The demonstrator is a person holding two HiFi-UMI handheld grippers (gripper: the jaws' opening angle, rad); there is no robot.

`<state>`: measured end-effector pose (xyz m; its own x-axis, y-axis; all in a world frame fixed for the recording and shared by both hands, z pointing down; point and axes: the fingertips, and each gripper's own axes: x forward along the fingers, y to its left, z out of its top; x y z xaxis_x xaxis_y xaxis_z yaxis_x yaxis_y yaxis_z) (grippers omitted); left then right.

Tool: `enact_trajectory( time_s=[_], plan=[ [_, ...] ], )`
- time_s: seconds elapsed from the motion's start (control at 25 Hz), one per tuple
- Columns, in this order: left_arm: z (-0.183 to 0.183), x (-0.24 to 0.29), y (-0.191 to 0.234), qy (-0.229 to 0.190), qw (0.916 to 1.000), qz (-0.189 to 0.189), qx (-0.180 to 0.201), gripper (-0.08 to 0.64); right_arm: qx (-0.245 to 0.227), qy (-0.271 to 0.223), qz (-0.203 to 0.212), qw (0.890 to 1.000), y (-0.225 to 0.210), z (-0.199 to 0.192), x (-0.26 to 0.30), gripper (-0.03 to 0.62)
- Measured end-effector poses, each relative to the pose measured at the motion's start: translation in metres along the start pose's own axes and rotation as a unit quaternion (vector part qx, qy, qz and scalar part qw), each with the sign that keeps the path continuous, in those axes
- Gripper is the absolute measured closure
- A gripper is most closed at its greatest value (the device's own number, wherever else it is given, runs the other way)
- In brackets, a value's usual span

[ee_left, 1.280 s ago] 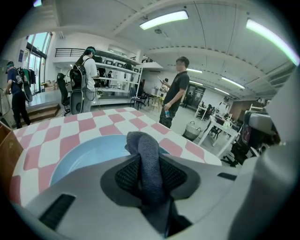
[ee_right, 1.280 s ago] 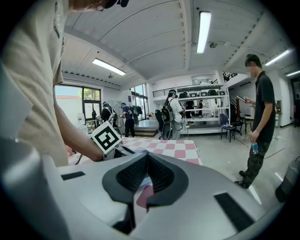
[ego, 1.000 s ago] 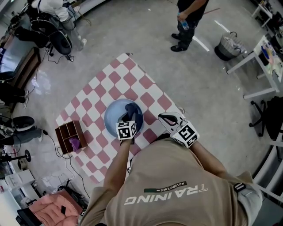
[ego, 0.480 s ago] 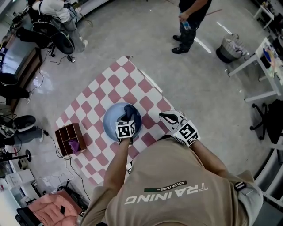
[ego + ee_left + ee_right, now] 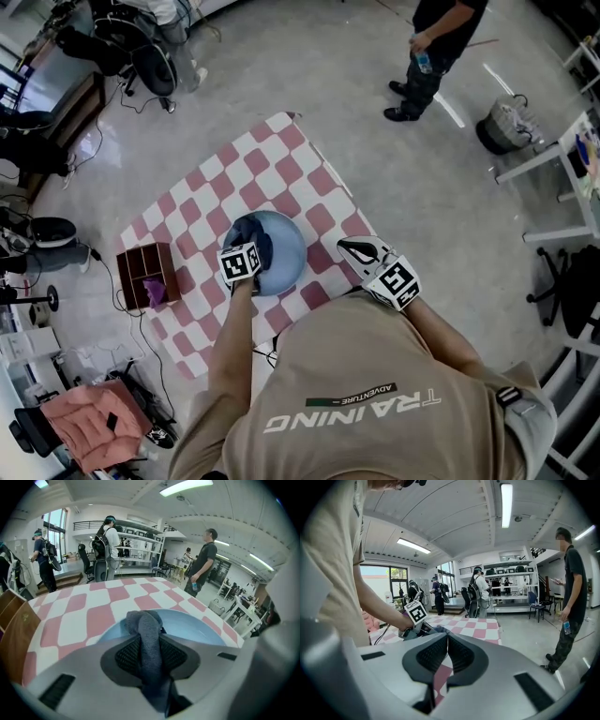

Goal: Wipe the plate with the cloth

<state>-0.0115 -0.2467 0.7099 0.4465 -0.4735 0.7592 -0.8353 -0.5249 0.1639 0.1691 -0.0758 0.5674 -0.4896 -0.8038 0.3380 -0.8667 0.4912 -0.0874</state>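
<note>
A light blue plate (image 5: 287,247) sits on the pink-and-white checked table (image 5: 197,197). My left gripper (image 5: 250,247) is shut on a dark grey cloth (image 5: 255,234) and holds it down on the plate's left part. In the left gripper view the cloth (image 5: 149,637) is pinched between the pads and folds over onto the plate (image 5: 199,629). My right gripper (image 5: 351,249) hovers past the table's right edge with its jaws shut and nothing in them. The right gripper view shows that gripper (image 5: 446,654) with its pads meeting, and the left gripper's marker cube (image 5: 416,612) beyond.
A brown wooden box (image 5: 148,275) with compartments and a purple item (image 5: 156,292) stands by the table's left edge. A person (image 5: 437,47) stands on the floor beyond the table. A bin (image 5: 511,122) is at the right, pink padding (image 5: 89,422) at the lower left.
My left gripper has slid the cloth leftward across the plate, from its middle to its left part. The right gripper has stayed where it was.
</note>
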Motion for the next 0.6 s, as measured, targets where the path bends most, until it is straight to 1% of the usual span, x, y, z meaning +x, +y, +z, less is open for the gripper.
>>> enact_trajectory(
  time_s=[0.12, 0.24, 0.4, 0.6],
  plan=[
    [-0.007, -0.01, 0.016, -0.004, 0.9997, 0.013, -0.021, 0.448, -0.008, -0.002, 0.016, 1.0, 0.004, 0.007, 0.006, 0.574],
    [-0.012, -0.019, 0.021, -0.012, 0.999, 0.02, -0.039, 0.448, -0.016, 0.001, 0.031, 0.999, 0.01, 0.009, 0.011, 0.574],
    [-0.024, -0.029, 0.016, -0.002, 0.9982, 0.022, -0.055, 0.448, -0.027, 0.01, 0.051, 0.998, 0.017, 0.009, 0.021, 0.574],
    [-0.038, -0.037, -0.001, 0.013, 0.9973, 0.017, -0.071, 0.448, -0.044, 0.024, 0.075, 0.996, 0.025, 0.016, 0.04, 0.574]
  ],
)
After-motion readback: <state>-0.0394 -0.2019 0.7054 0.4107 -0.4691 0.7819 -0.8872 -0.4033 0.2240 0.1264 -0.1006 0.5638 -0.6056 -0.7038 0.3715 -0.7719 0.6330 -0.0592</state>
